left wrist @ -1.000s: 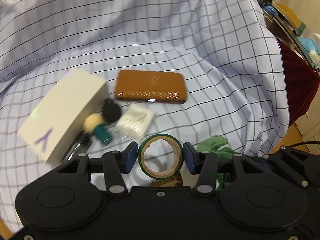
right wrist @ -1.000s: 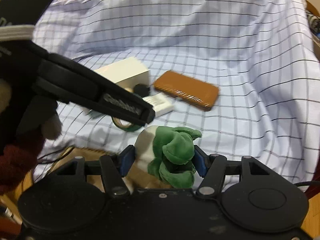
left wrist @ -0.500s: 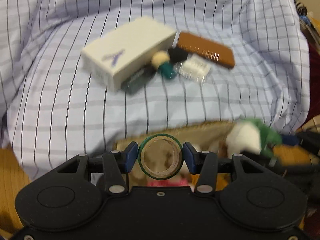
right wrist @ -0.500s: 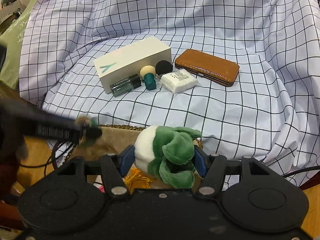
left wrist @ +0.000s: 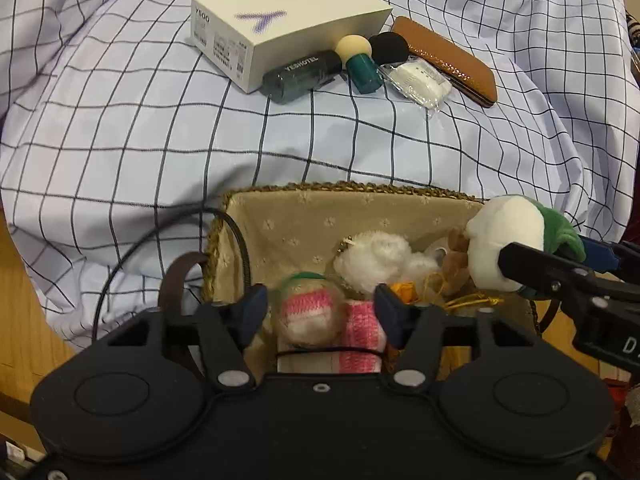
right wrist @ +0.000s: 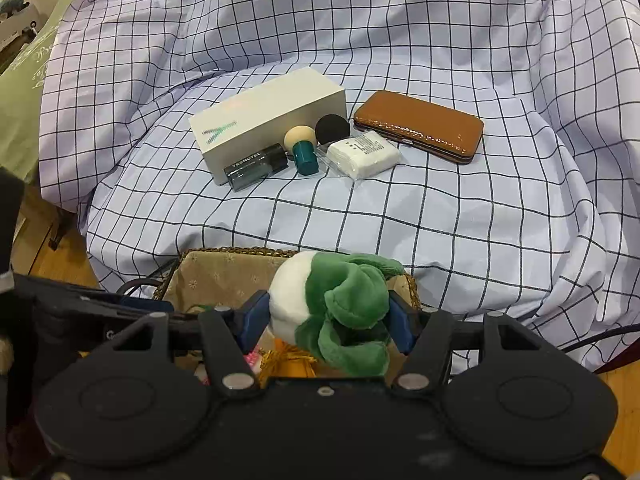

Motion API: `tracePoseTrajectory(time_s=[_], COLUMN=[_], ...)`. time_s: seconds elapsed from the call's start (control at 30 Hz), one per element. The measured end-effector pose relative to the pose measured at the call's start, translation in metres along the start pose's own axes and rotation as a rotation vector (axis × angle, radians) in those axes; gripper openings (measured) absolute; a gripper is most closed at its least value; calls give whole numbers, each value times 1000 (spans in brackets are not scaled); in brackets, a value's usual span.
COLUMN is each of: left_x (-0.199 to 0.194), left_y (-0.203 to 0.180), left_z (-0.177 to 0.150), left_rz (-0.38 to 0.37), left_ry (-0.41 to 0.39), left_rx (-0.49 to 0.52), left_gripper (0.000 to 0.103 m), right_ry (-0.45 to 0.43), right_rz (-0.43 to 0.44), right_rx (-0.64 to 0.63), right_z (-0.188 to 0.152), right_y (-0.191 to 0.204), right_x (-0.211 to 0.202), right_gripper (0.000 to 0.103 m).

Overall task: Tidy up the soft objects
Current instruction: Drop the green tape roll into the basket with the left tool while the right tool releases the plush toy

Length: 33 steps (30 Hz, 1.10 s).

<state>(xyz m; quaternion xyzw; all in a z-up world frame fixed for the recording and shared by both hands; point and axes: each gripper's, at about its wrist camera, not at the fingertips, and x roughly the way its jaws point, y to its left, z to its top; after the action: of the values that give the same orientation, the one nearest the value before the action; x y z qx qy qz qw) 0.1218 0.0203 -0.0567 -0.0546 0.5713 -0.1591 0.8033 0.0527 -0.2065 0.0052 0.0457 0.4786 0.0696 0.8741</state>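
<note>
My left gripper (left wrist: pixel 320 312) hangs open over a woven basket (left wrist: pixel 344 192) with a beige floral lining. The green tape roll (left wrist: pixel 310 312) shows blurred between its fingers, apart from both, above the pink and white knitted items in the basket. A white fluffy toy (left wrist: pixel 380 260) lies in the basket too. My right gripper (right wrist: pixel 328 320) is shut on a white and green plush toy (right wrist: pixel 340 308) and holds it above the basket's right side; the plush also shows in the left wrist view (left wrist: pixel 508 240).
On the checked cloth (right wrist: pixel 440 220) lie a cream box (right wrist: pixel 268 116), a dark bottle (right wrist: pixel 256 166), a teal sponge applicator (right wrist: pixel 302 148), a black puff (right wrist: pixel 332 128), a wrapped white pad (right wrist: pixel 362 156) and a brown case (right wrist: pixel 420 126). A black cable (left wrist: pixel 132 248) runs beside the basket.
My left gripper carried the tape roll back from the cloth to over the basket and opened; the roll has come free. My right gripper moved over the basket with the plush.
</note>
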Motion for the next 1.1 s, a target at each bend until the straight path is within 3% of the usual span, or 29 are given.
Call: tracePoseTrajectory(time_s=[0.43, 0.53, 0.8, 0.9, 1.1], left_x=[-5, -9, -14, -15, -12], left_y=[-6, -3, -4, -4, -6], left_z=[-4, -6, -4, -4, -4], left_rz=[63, 98, 109, 109, 115], left_ry=[-44, -69, -91, -95, -77], left_rx=[35, 20, 2, 3, 3], left_gripper=[65, 65, 69, 75, 76], right_ry=[25, 52, 145, 148, 129], right_rz=[33, 70, 155, 151, 141], right_rx=[23, 5, -84, -109, -90], right_z=[-4, -8, -25, -29, -25], right_y=[1, 2, 12, 16, 12], right_x=[-2, -4, -6, -8, -9], right_gripper=[61, 62, 63, 64, 67])
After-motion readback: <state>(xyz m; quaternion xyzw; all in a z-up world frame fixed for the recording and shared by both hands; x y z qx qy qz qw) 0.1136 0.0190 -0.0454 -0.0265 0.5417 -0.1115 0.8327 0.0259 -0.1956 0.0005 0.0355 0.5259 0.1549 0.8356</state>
